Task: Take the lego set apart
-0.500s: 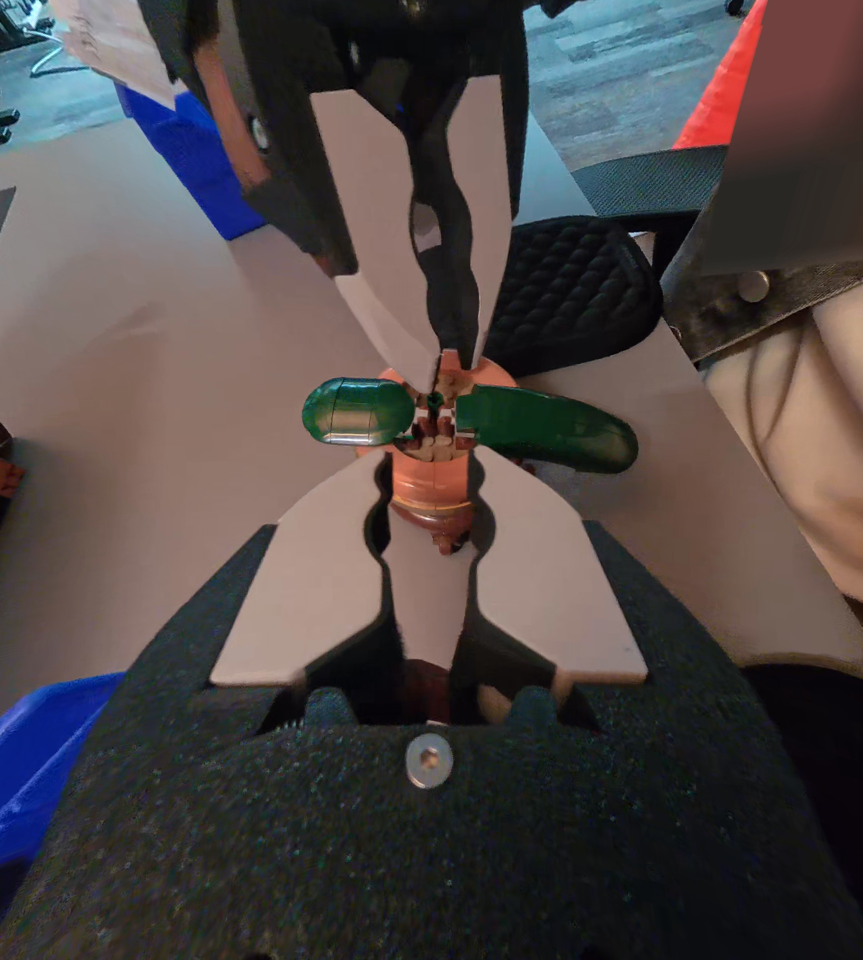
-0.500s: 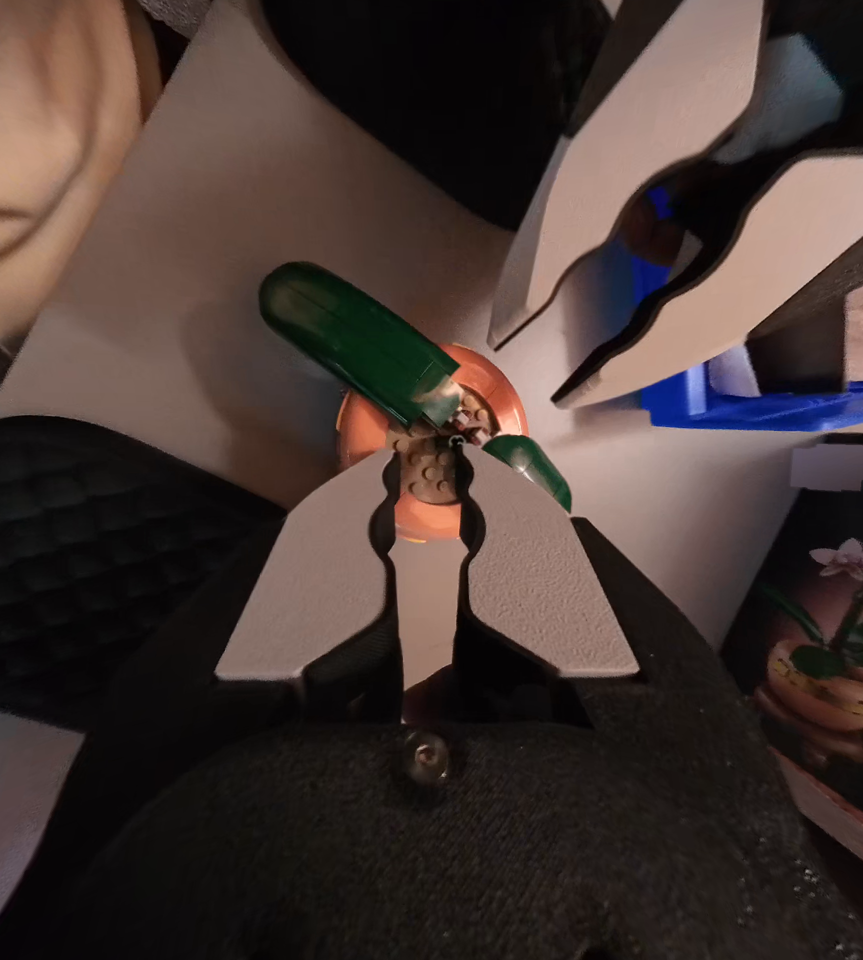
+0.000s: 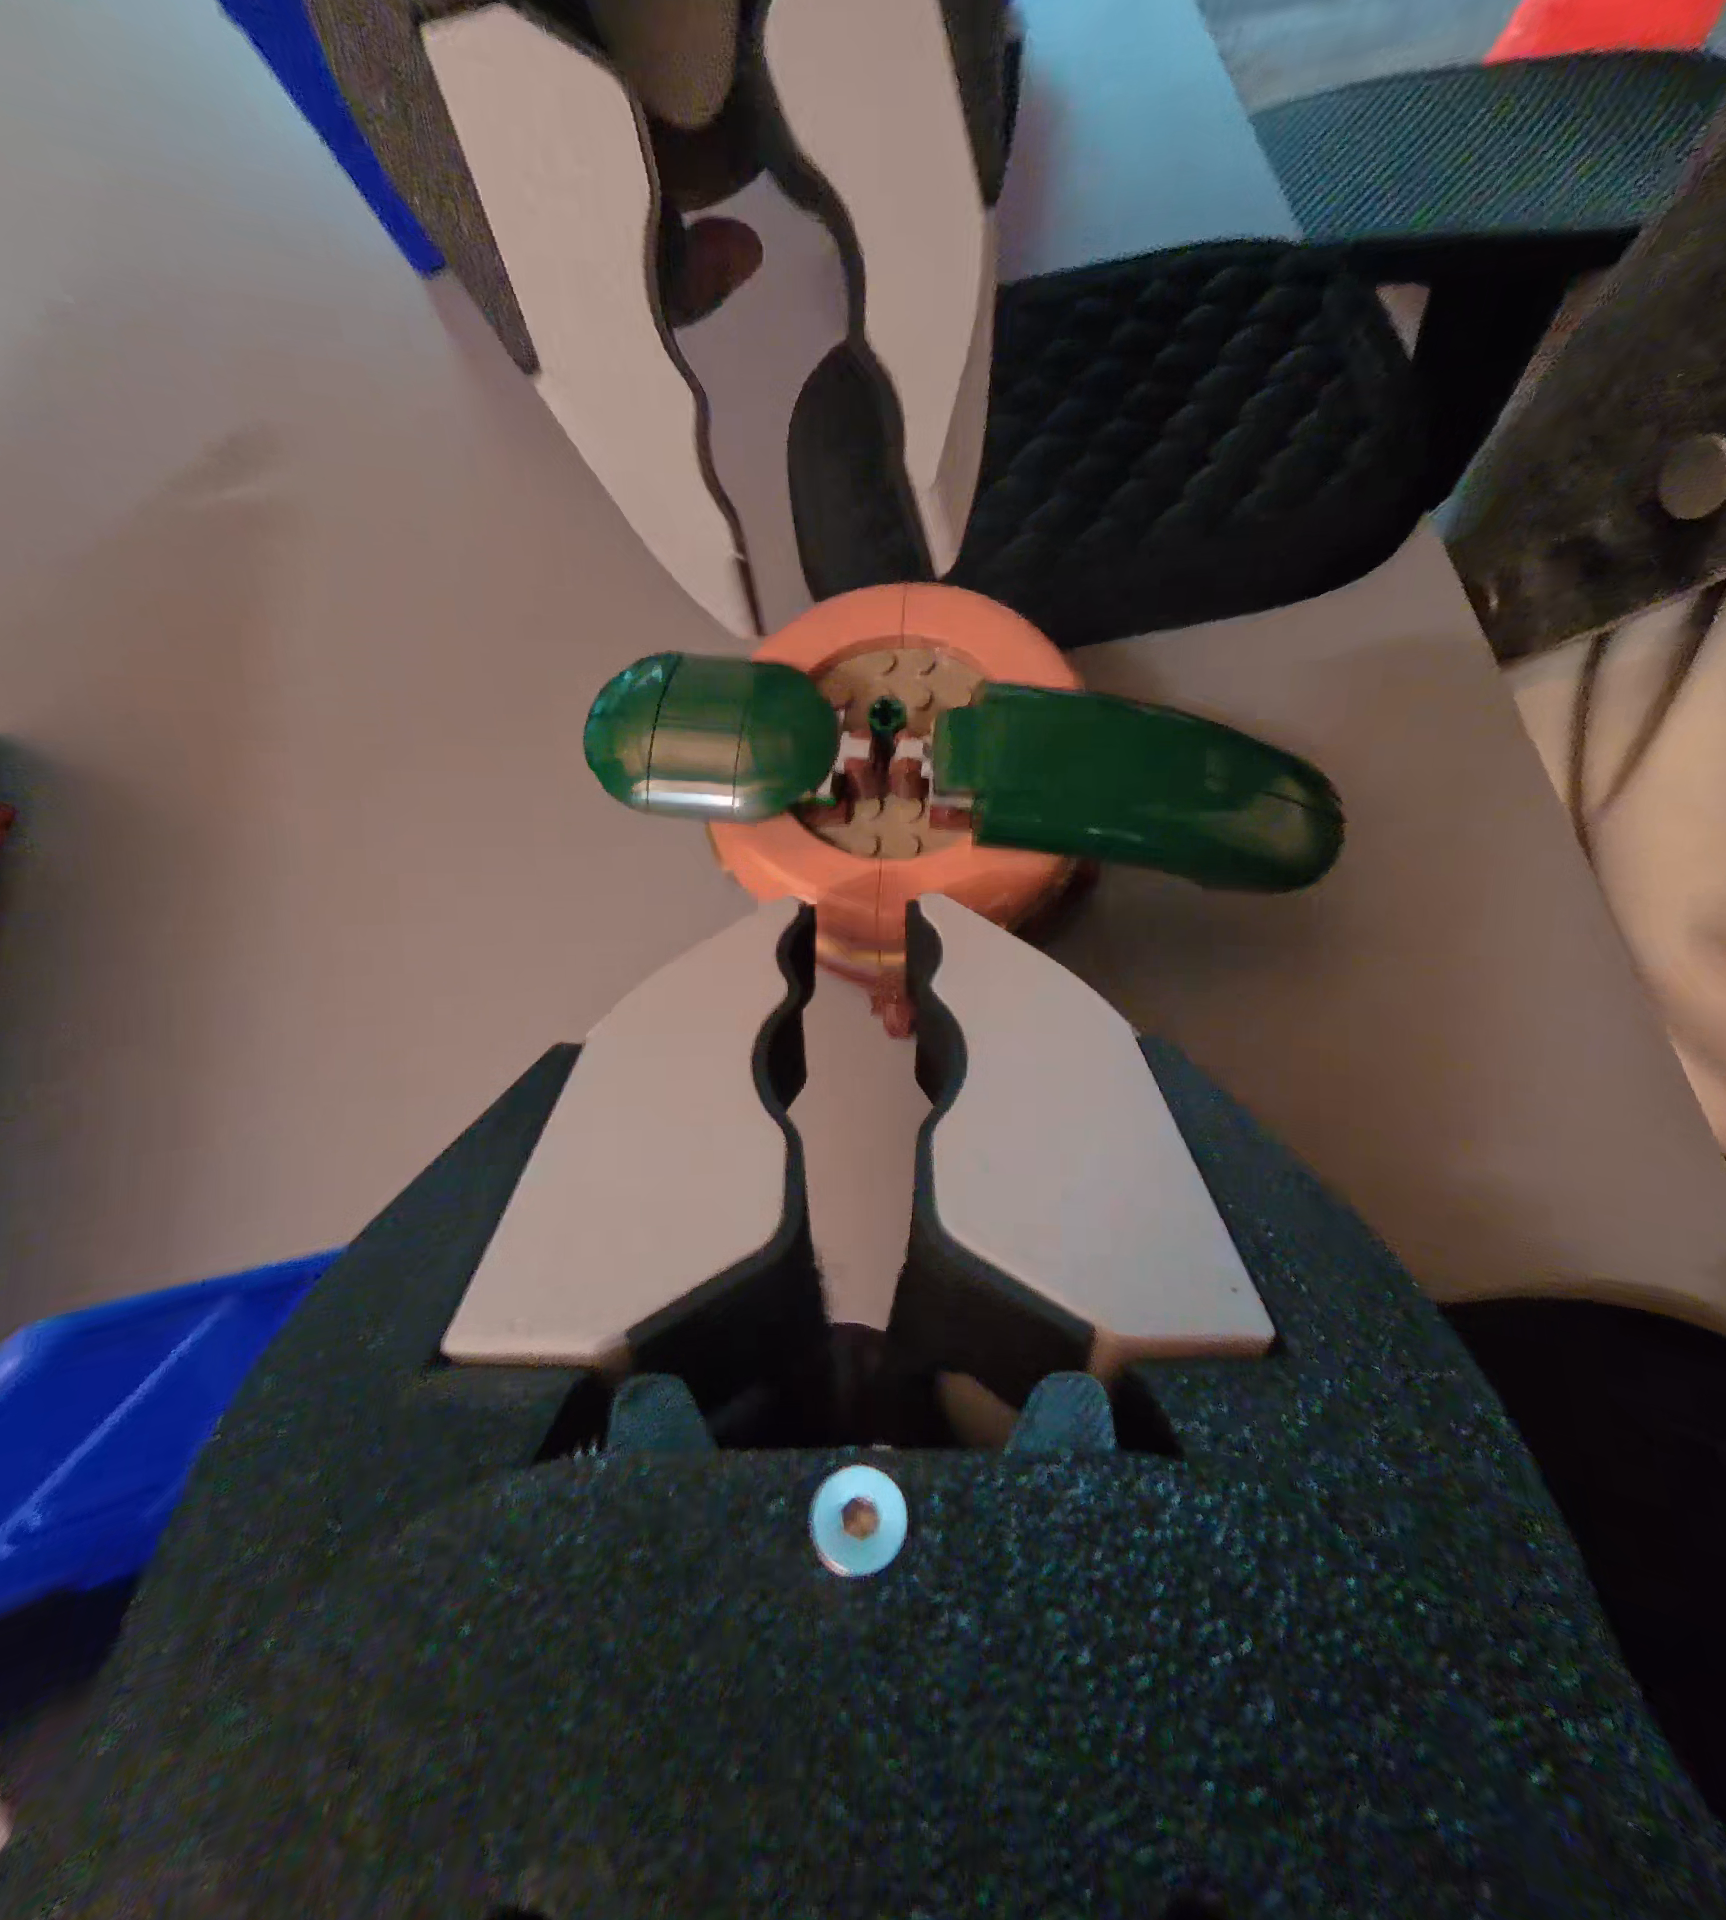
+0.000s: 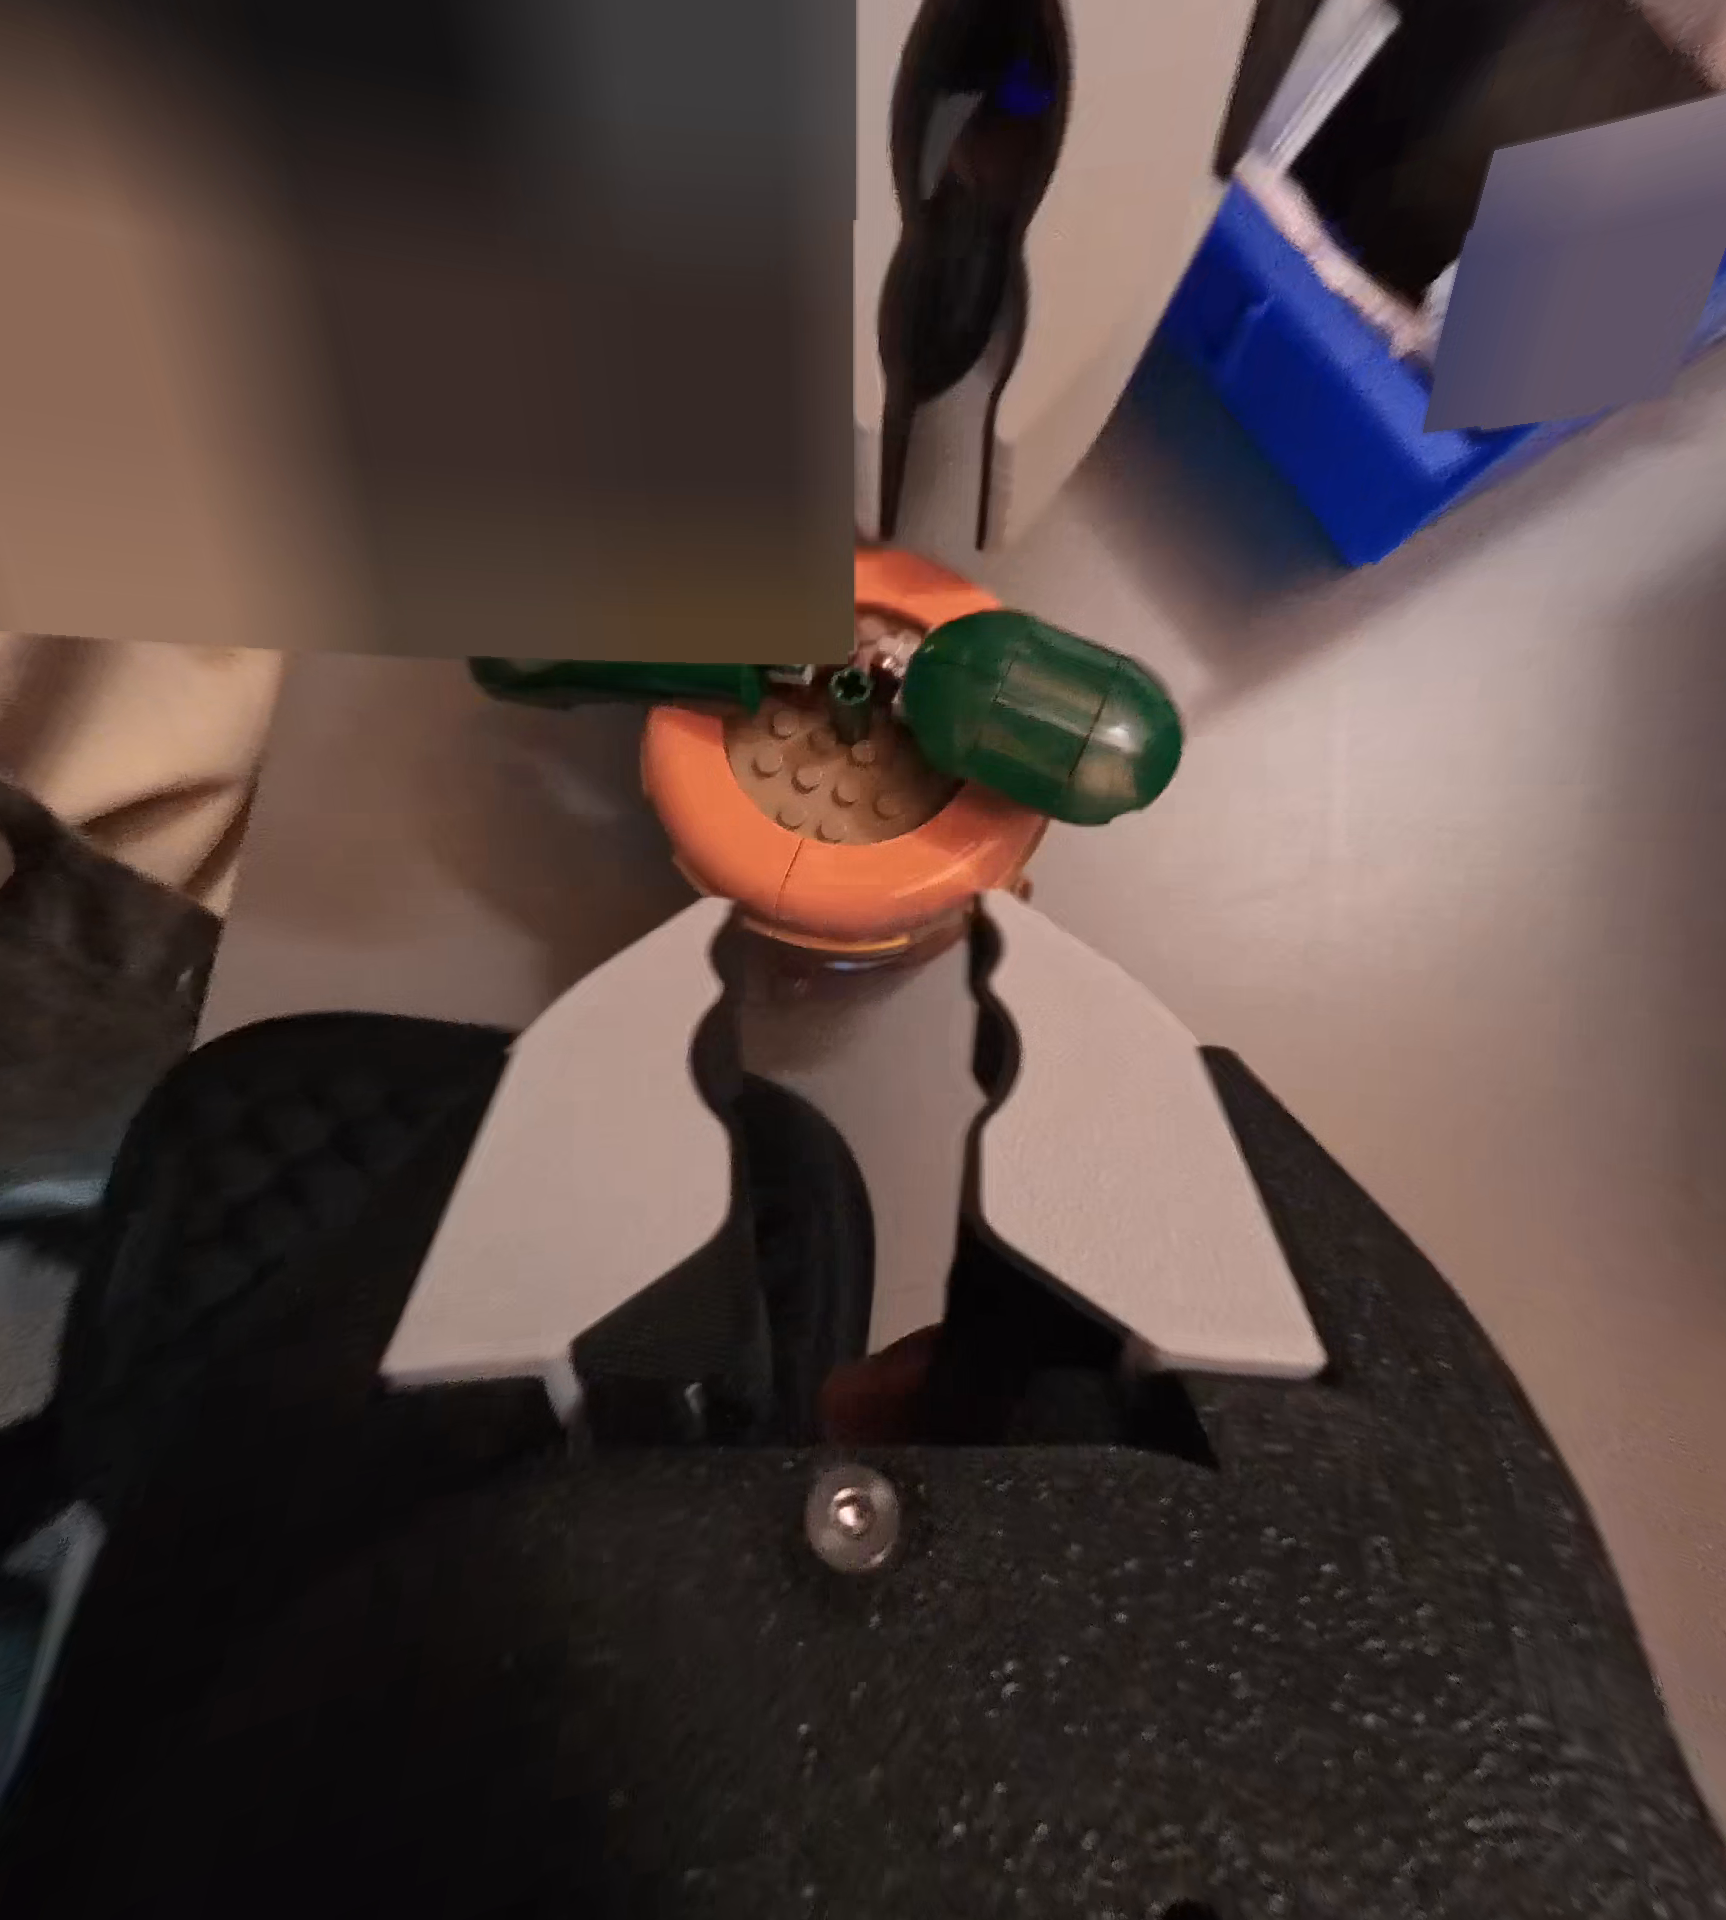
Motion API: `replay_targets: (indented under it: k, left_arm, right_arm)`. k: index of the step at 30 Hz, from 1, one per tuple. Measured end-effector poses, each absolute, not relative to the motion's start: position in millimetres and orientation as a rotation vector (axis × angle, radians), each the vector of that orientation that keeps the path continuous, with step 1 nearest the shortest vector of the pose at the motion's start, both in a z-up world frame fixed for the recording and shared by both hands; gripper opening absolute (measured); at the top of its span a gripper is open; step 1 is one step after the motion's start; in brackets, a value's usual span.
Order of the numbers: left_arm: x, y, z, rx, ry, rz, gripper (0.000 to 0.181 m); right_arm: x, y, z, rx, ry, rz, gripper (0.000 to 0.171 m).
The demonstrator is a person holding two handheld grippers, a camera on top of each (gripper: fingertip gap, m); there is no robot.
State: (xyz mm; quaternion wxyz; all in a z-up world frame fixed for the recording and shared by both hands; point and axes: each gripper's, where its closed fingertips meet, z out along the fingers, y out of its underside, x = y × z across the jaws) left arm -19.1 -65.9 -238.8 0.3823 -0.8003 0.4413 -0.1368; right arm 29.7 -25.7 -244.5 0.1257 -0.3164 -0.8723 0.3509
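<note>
My left gripper (image 3: pixel 861 914) pinches the orange lego pot (image 3: pixel 895 847); my right gripper (image 4: pixel 843 925) gapes, empty. Yanking risks snapping the green leaves (image 3: pixel 1134 800) loose.

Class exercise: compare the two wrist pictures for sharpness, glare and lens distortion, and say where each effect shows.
Left wrist view: mostly sharp; a pale glare streak on the short green leaf; the table edge bows from the wide-angle lens. Right wrist view: softer, with motion smear on the blue bin and table; the orange pot stays fairly crisp; flat overlaid patches hide the upper left and upper right.
</note>
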Motion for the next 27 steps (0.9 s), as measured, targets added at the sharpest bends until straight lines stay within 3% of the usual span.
replay_targets:
  k: [3, 6, 14, 19, 23, 27]
  left_arm:
    - [-19.4, -73.4, -246.1, -2.126, 1.084, -0.349, 0.042]
    - [-9.7, -74.8, -267.0, -2.157, 1.071, -0.291, 0.062]
    - [-27.5, -52.3, -271.4, -2.166, 0.961, -0.108, 0.058]
    - [-48.6, -29.1, -268.1, -2.203, 0.907, 0.038, 0.038]
    - [-58.8, -51.9, -247.9, -2.232, 0.796, -0.072, 0.047]
    - [-28.4, -80.8, -223.1, -2.149, 0.772, -0.162, 0.072]
  right_arm:
    - [27.1, -31.4, -248.7, -0.922, -2.477, 1.147, 0.071]
    - [24.5, -36.9, -262.1, -0.856, -2.493, 1.137, 0.075]
    - [23.9, -31.4, -263.7, -1.081, -2.213, 1.061, 0.070]
    - [31.0, -31.5, -264.0, -1.542, -1.787, 0.878, 0.067]
    - [42.5, -44.1, -261.5, -1.473, -1.789, 0.863, 0.067]
    - [53.7, -37.0, -248.7, -1.280, -1.992, 1.059, 0.080]
